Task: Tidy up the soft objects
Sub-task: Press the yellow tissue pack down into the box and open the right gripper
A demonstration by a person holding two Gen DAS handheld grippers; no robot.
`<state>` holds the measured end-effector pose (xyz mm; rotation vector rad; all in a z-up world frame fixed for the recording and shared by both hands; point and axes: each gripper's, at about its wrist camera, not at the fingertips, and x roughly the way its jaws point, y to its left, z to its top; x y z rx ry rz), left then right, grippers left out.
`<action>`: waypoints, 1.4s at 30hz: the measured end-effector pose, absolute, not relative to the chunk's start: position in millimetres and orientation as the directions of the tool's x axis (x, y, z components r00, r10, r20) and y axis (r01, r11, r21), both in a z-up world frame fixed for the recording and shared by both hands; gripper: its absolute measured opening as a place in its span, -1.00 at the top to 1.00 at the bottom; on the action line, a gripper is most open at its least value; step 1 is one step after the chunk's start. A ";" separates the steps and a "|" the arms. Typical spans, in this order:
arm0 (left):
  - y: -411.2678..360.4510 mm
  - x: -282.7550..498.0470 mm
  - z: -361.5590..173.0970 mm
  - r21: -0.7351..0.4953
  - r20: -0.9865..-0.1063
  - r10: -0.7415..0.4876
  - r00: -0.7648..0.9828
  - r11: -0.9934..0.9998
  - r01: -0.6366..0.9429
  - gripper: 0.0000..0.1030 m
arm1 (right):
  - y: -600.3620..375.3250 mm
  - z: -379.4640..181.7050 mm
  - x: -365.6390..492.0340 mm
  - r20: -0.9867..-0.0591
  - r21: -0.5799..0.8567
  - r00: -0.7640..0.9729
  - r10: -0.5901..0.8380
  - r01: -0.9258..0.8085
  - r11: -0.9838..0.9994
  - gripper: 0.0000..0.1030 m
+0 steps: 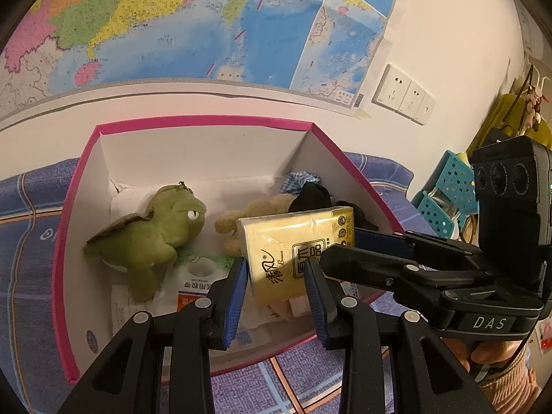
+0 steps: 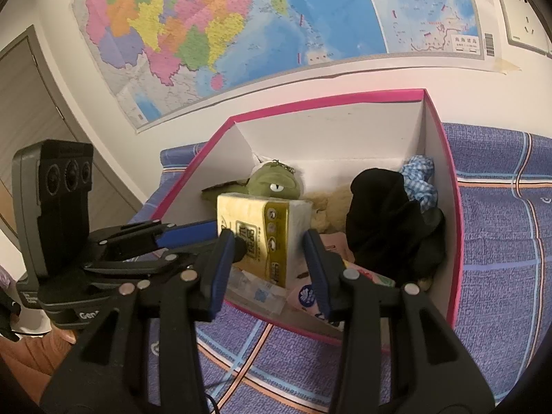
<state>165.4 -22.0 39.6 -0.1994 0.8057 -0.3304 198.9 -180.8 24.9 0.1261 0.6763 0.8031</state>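
A yellow tissue pack [image 1: 296,248] [image 2: 262,231] hangs over the open pink box [image 1: 207,122] [image 2: 327,98]. My left gripper [image 1: 277,296] has its blue pads on either side of the pack's lower end. My right gripper [image 2: 269,262] reaches in from the other side, its pads flanking the pack; in the left wrist view its fingers [image 1: 379,241] lie against the pack's right side. Which one bears the pack I cannot tell. Inside the box lie a green plush turtle [image 1: 148,238] [image 2: 272,183], a tan plush [image 1: 241,220], black cloth [image 2: 390,227] and blue checked cloth [image 2: 419,181].
The box sits on a purple patterned cloth [image 2: 500,224]. Flat paper packets [image 1: 193,289] cover the box floor. A wall map [image 1: 172,24] and sockets [image 1: 403,95] are behind. Teal baskets [image 1: 445,193] stand at the right.
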 end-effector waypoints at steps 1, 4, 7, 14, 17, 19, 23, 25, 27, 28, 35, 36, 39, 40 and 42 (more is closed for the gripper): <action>-22.0 166.1 39.4 -0.298 -0.673 -0.363 0.645 0.931 0.213 0.36 | -180.4 25.0 199.5 -0.512 0.351 0.498 0.700 -0.623 0.699 0.13; -21.9 167.6 39.2 -0.299 -0.674 -0.364 0.643 0.930 0.212 0.36 | -180.8 25.3 200.0 -0.513 0.348 0.498 0.699 -0.623 0.700 0.13; -21.6 168.4 38.7 -0.302 -0.674 -0.365 0.642 0.930 0.211 0.36 | -180.4 25.2 200.2 -0.515 0.347 0.499 0.697 -0.623 0.701 0.13; -20.9 170.1 37.7 -0.310 -0.676 -0.369 0.638 0.928 0.208 0.36 | -178.8 25.0 202.3 -0.523 0.342 0.497 0.692 -0.622 0.705 0.13; -20.4 171.2 37.1 -0.313 -0.676 -0.371 0.636 0.927 0.207 0.36 | -178.2 25.0 203.7 -0.526 0.339 0.497 0.690 -0.621 0.706 0.13; -20.3 171.9 36.9 -0.312 -0.677 -0.370 0.636 0.927 0.207 0.36 | -177.4 25.1 204.5 -0.527 0.340 0.497 0.689 -0.620 0.707 0.13; -19.8 173.7 35.2 -0.317 -0.681 -0.370 0.632 0.927 0.202 0.36 | -177.1 23.8 206.5 -0.530 0.340 0.496 0.688 -0.618 0.708 0.13; -19.2 175.2 34.4 -0.322 -0.681 -0.372 0.631 0.926 0.198 0.36 | -176.5 22.7 207.7 -0.532 0.340 0.496 0.686 -0.617 0.710 0.13; -19.3 176.0 33.9 -0.322 -0.682 -0.373 0.629 0.925 0.199 0.36 | -175.8 21.7 209.2 -0.535 0.339 0.496 0.684 -0.615 0.712 0.13; -19.6 176.5 33.5 -0.321 -0.684 -0.371 0.628 0.926 0.198 0.36 | -175.4 21.4 209.8 -0.537 0.338 0.497 0.682 -0.613 0.714 0.13; -21.1 181.1 30.0 -0.321 -0.697 -0.368 0.615 0.927 0.192 0.36 | -174.6 16.9 216.3 -0.550 0.342 0.500 0.669 -0.597 0.726 0.13; -21.3 182.2 28.9 -0.322 -0.699 -0.369 0.613 0.927 0.191 0.36 | -174.6 16.0 217.4 -0.552 0.344 0.499 0.668 -0.594 0.728 0.13; -20.9 184.5 27.0 -0.322 -0.705 -0.363 0.609 0.929 0.180 0.36 | -173.1 14.0 220.2 -0.559 0.344 0.501 0.661 -0.585 0.735 0.13; -20.7 185.5 26.0 -0.321 -0.707 -0.359 0.609 0.931 0.176 0.36 | -172.5 13.6 221.5 -0.559 0.344 0.502 0.660 -0.583 0.736 0.13; -19.8 186.9 24.1 -0.312 -0.712 -0.344 0.612 0.936 0.163 0.36 | -172.2 12.7 222.3 -0.560 0.347 0.506 0.656 -0.576 0.740 0.11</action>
